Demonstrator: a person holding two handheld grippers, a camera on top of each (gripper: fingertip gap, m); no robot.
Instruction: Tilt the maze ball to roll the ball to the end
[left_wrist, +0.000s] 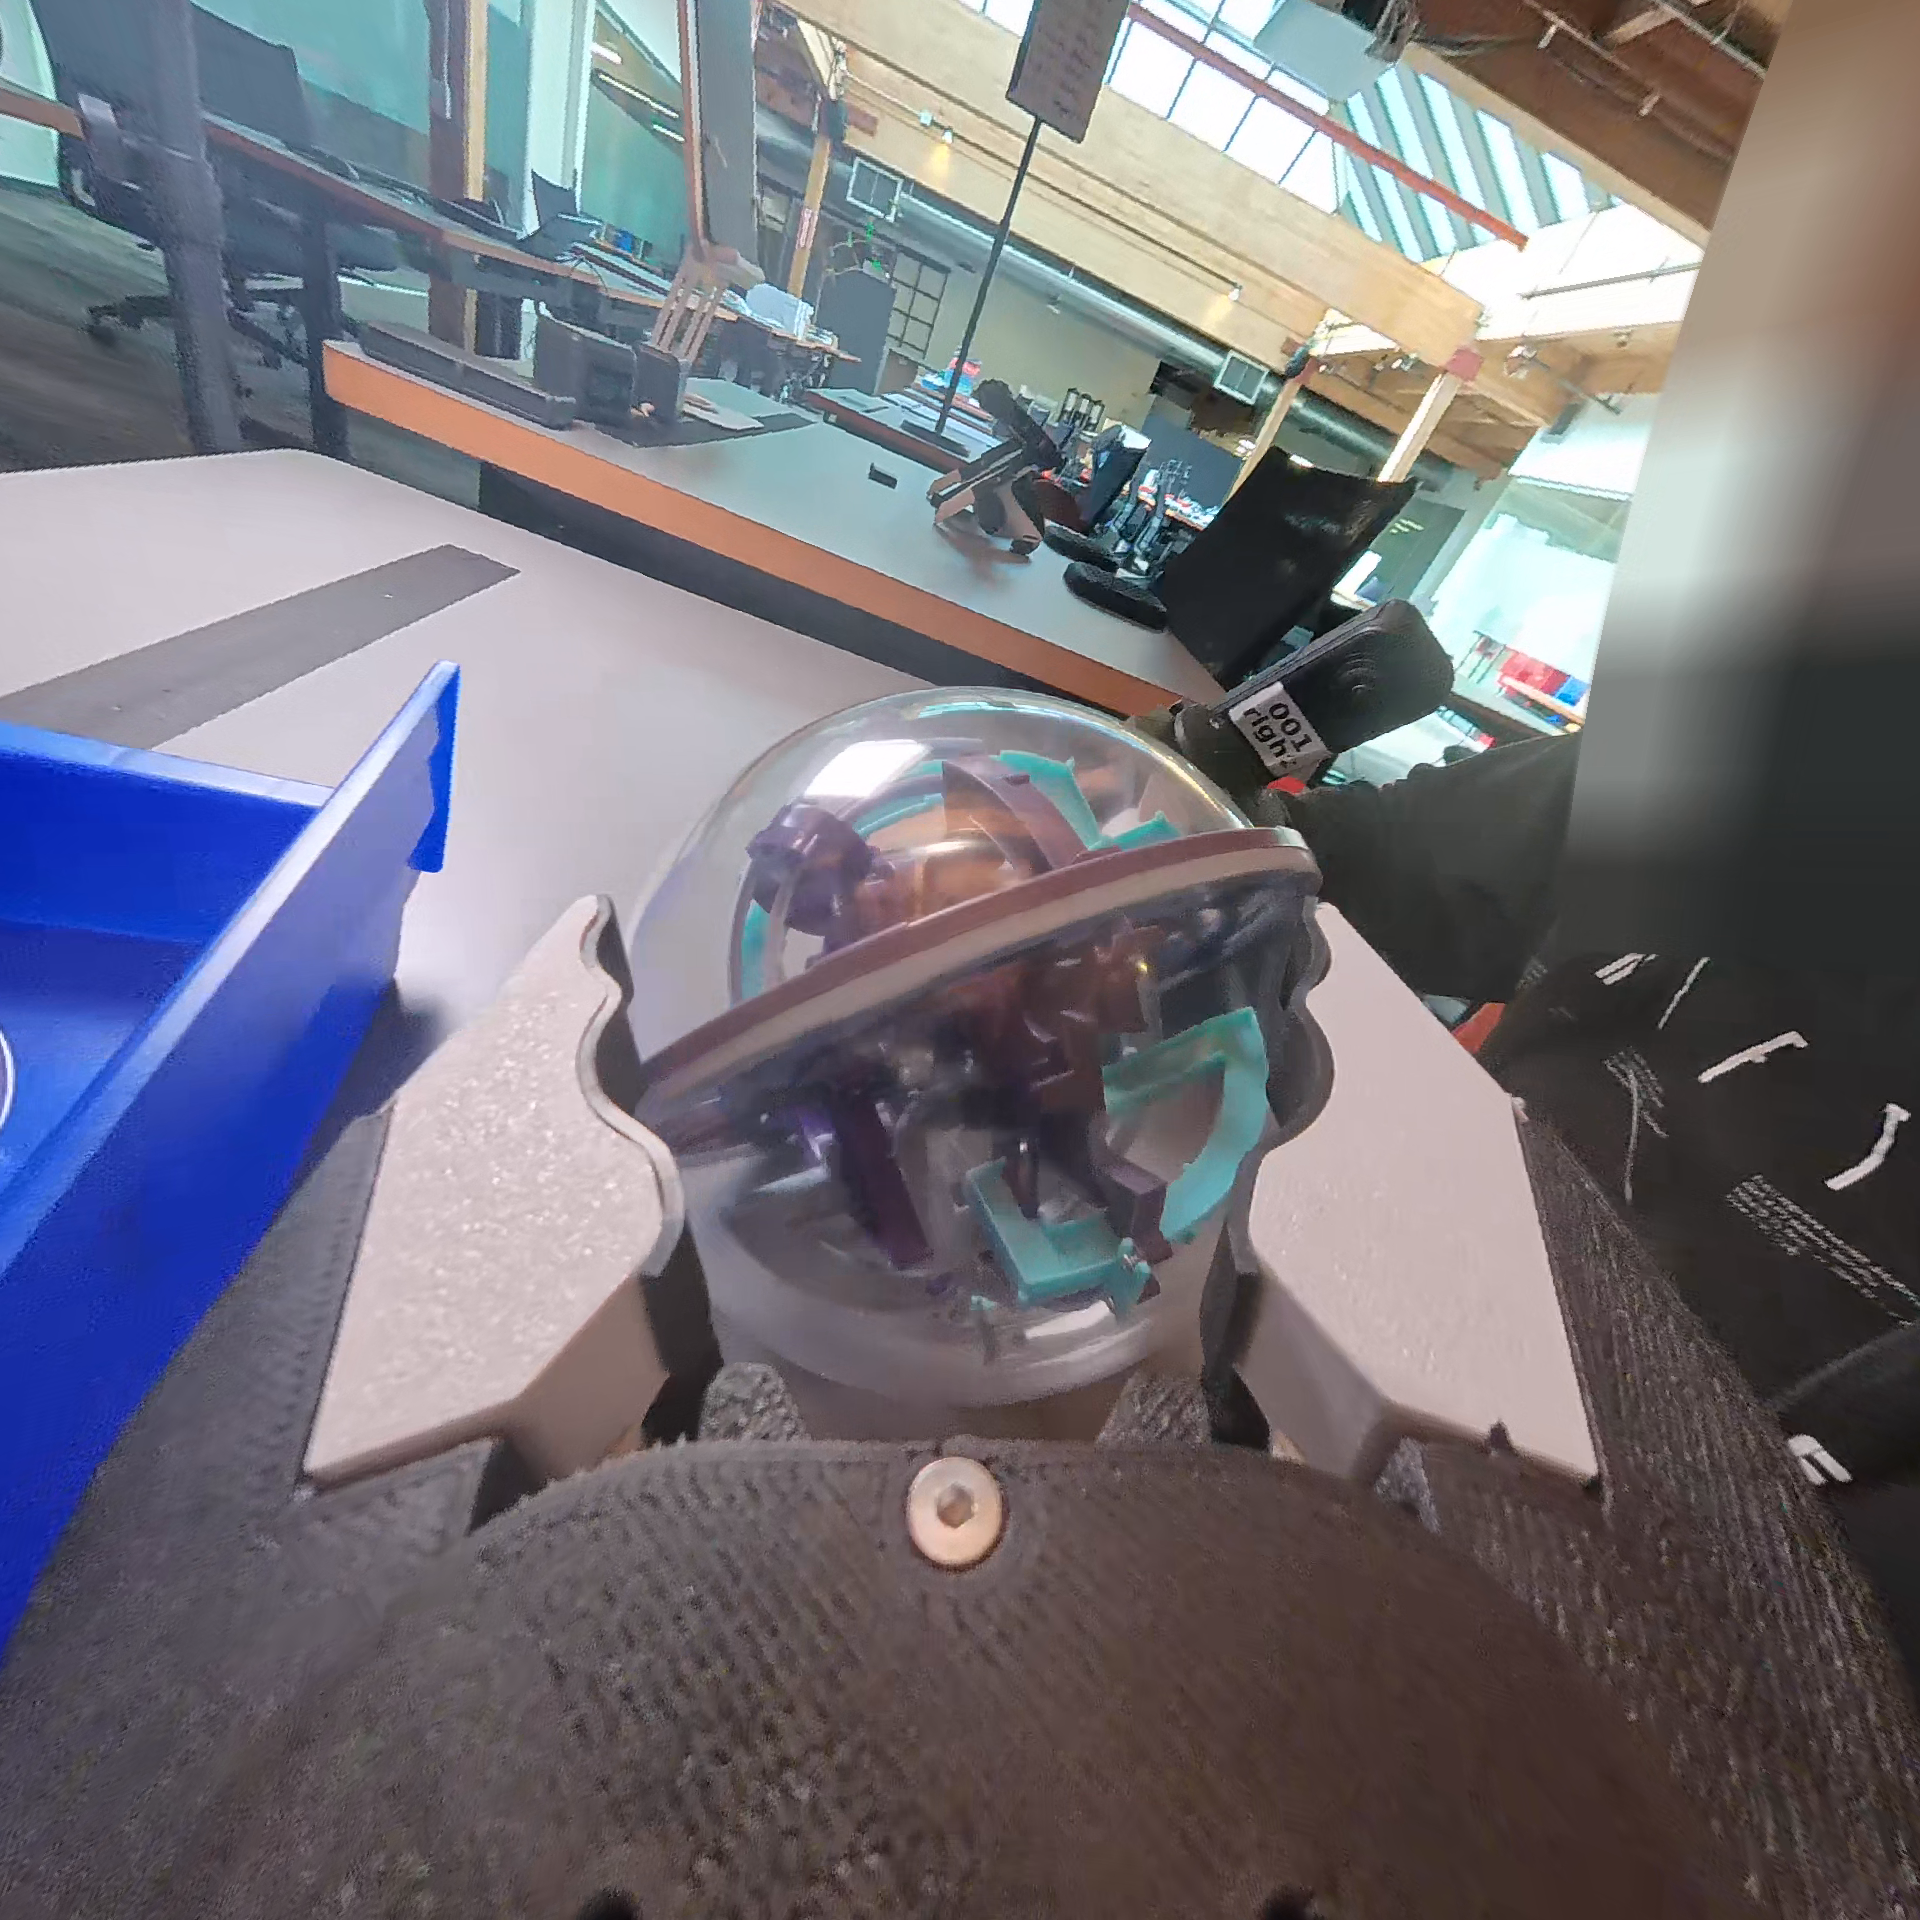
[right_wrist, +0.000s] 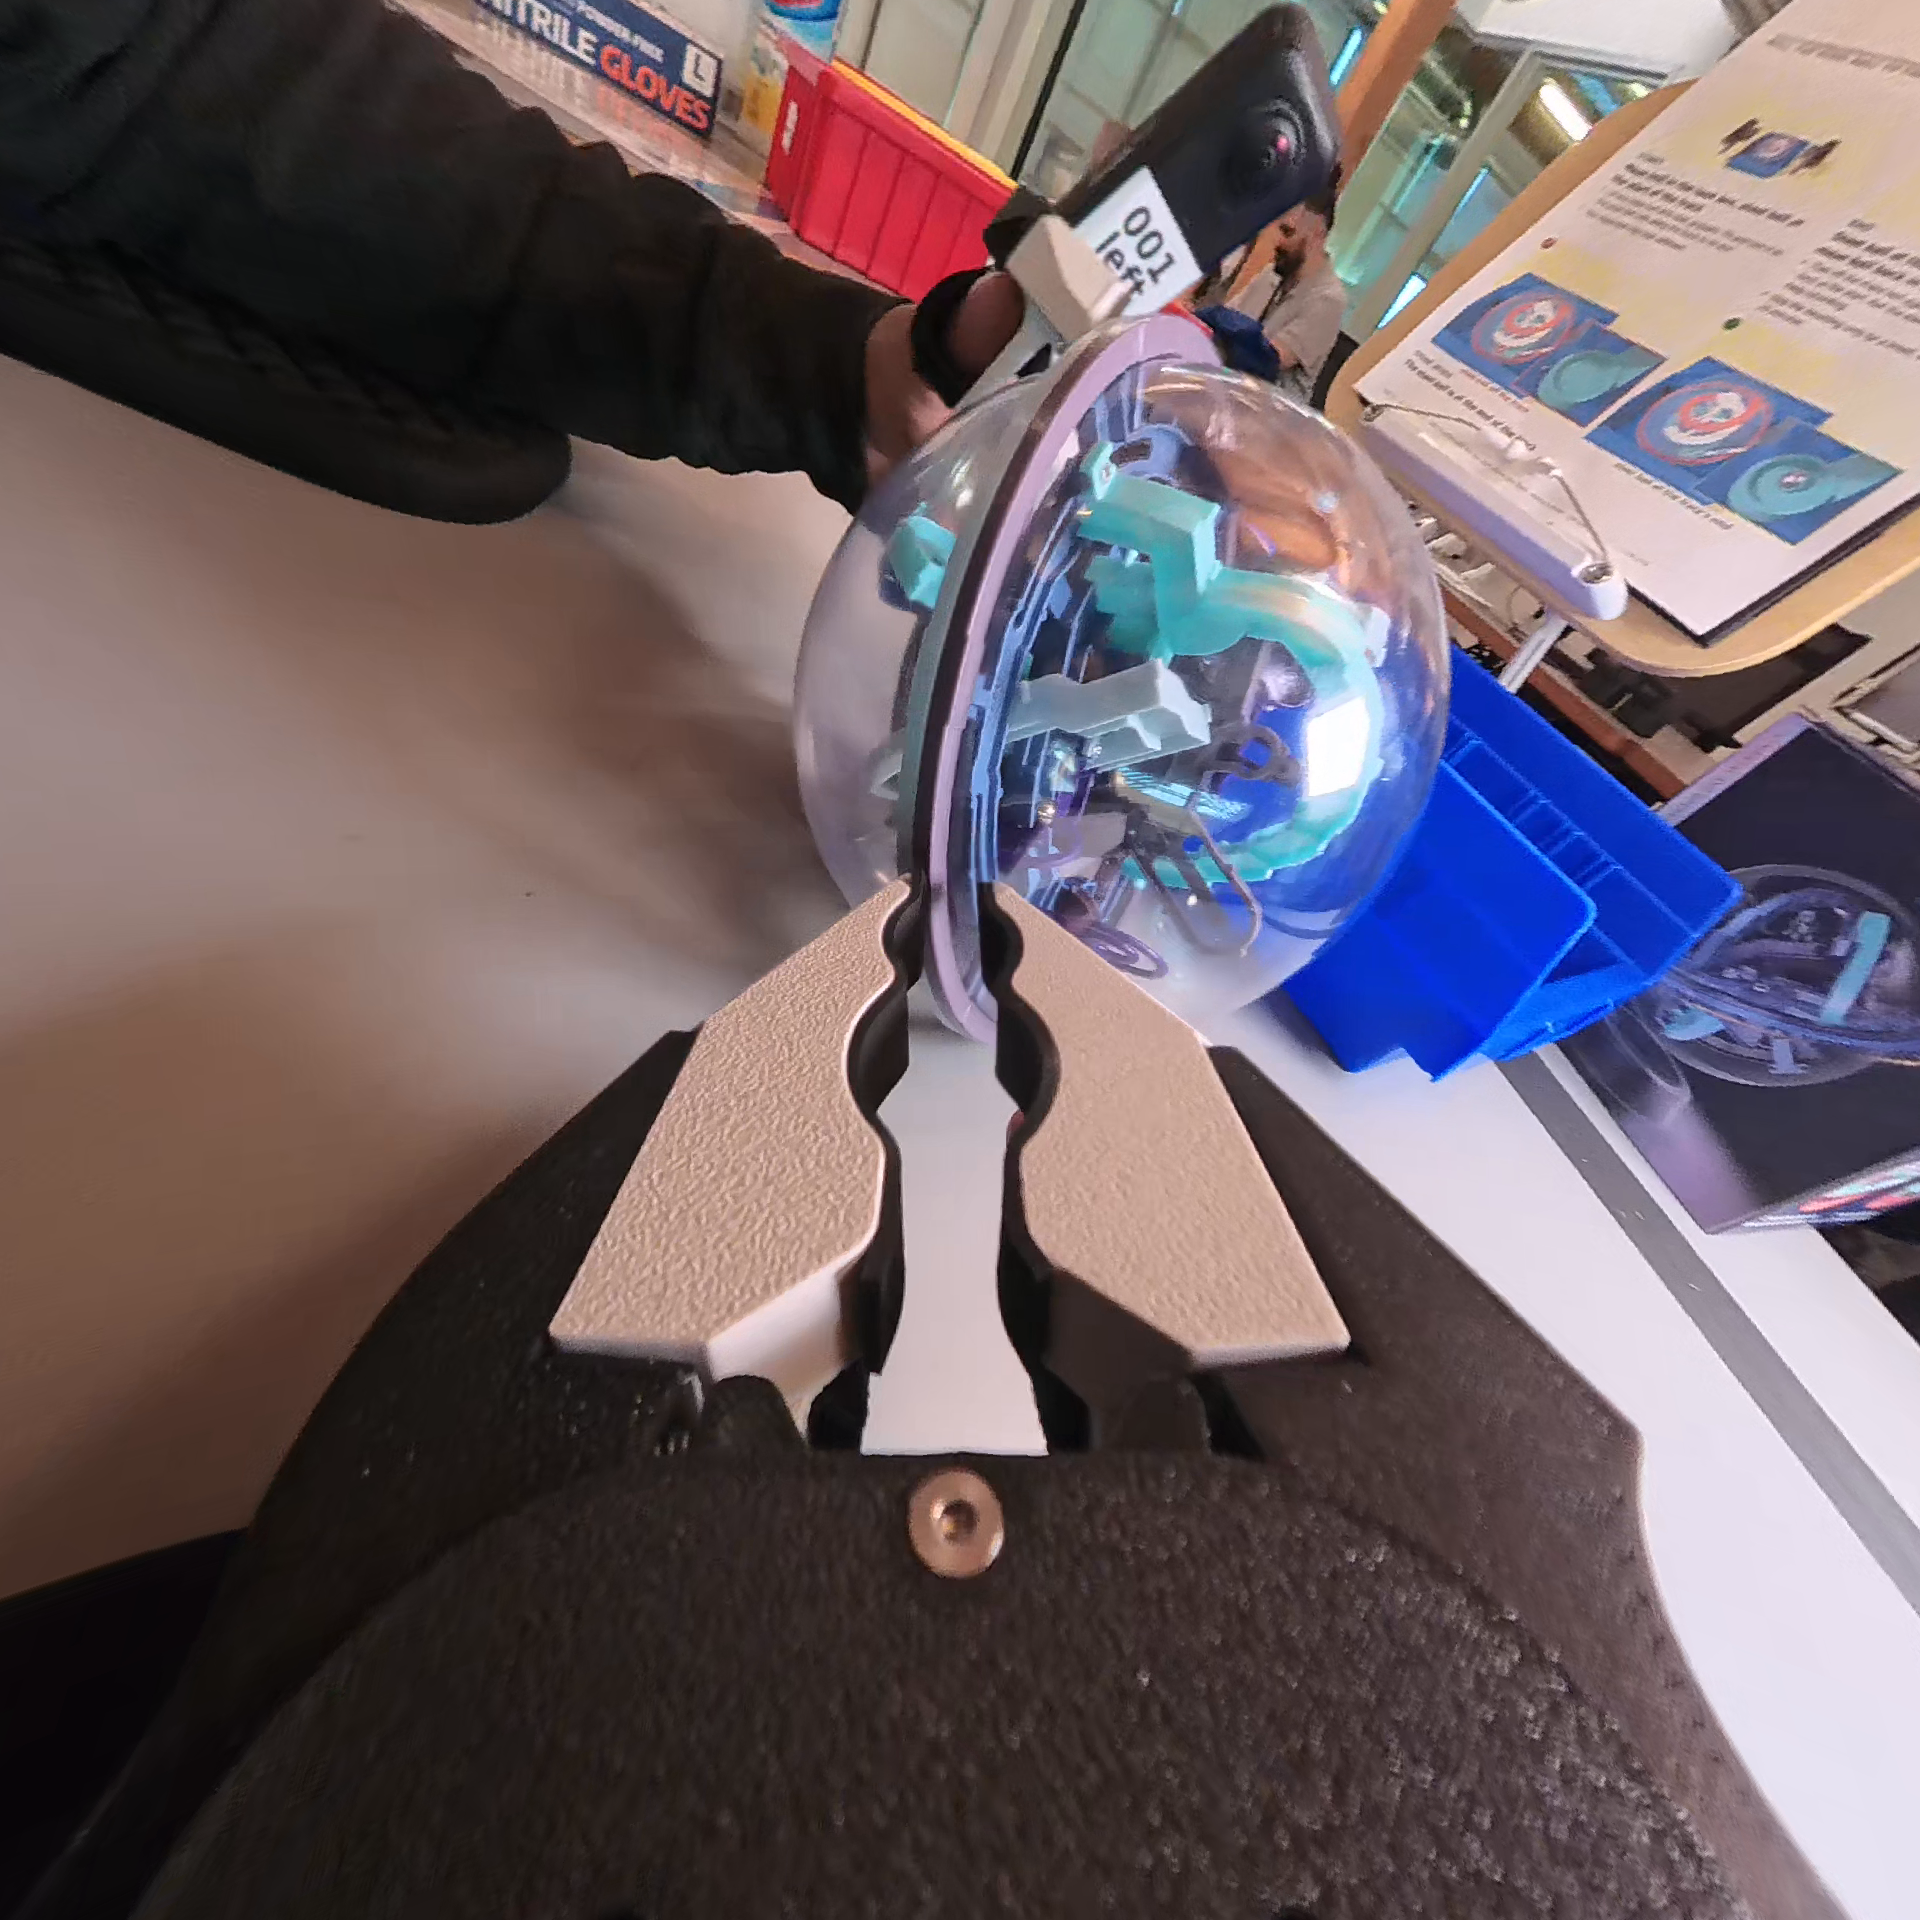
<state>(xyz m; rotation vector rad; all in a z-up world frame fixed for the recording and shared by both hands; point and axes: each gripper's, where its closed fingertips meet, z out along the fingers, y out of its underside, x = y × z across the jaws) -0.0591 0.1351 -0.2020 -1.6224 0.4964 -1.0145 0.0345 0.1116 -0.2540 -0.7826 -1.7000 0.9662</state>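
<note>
Open workshop: long workbenches (left_wrist: 727, 488), timber roof beams (left_wrist: 1195, 208)

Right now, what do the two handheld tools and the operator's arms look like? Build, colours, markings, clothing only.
Both tools match: the left tool and right tool each have a black textured body, a silver screw at centre, and two pale grey grainy fingers with wavy black inner pads. Each carries a black camera with a white label. The operator wears a black sleeve; clothing bears white markings.

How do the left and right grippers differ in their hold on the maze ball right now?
The left gripper is spread wide around the maze ball's clear body; the right gripper is nearly shut, pinching only the thin equator rim. Both grip the same ball.
</note>
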